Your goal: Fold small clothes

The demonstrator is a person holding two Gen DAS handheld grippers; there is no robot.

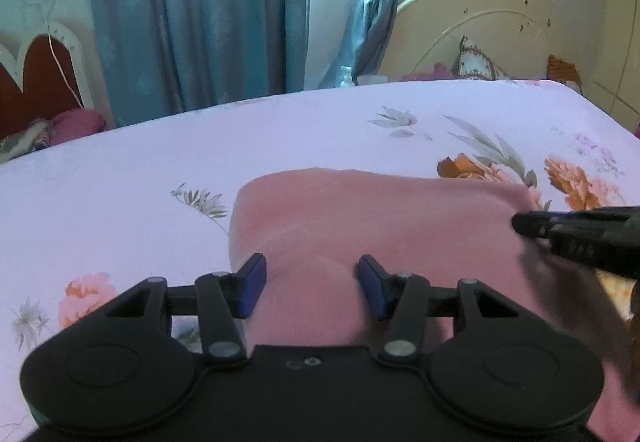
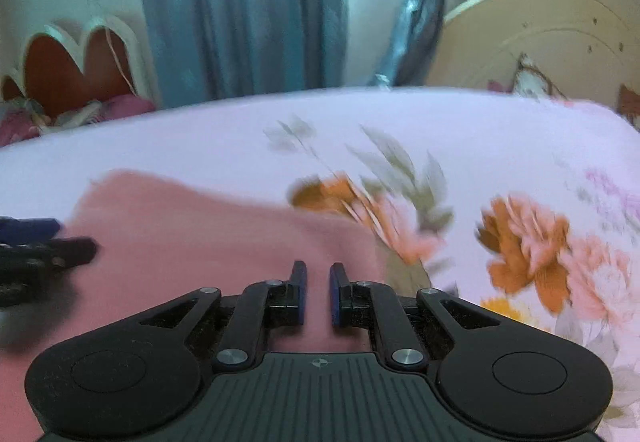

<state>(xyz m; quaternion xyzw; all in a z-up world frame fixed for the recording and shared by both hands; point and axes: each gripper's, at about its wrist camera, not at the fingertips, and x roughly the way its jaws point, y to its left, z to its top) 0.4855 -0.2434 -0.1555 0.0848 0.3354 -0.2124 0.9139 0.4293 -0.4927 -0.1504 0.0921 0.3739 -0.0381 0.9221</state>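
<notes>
L gripper (image 1: 311, 288) wide apart, R gripper (image 2: 318, 294) narrow gap — over pink cloth (image 1: 360, 217).

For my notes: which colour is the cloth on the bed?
Plain pink cloth; clearest in left wrist view.

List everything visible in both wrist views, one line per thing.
pink garment: one, pink, flat on the bedsheet in front of both grippers
bedsheet: one, lilac with orange flowers, covering the bed
curtains: blue, behind the bed beside the window
headboard: one, cream, far right
red headboard: one, red with white trim, far left
left gripper: black, blue pads, open over the garment
right gripper: black, narrowly open over the garment
</notes>
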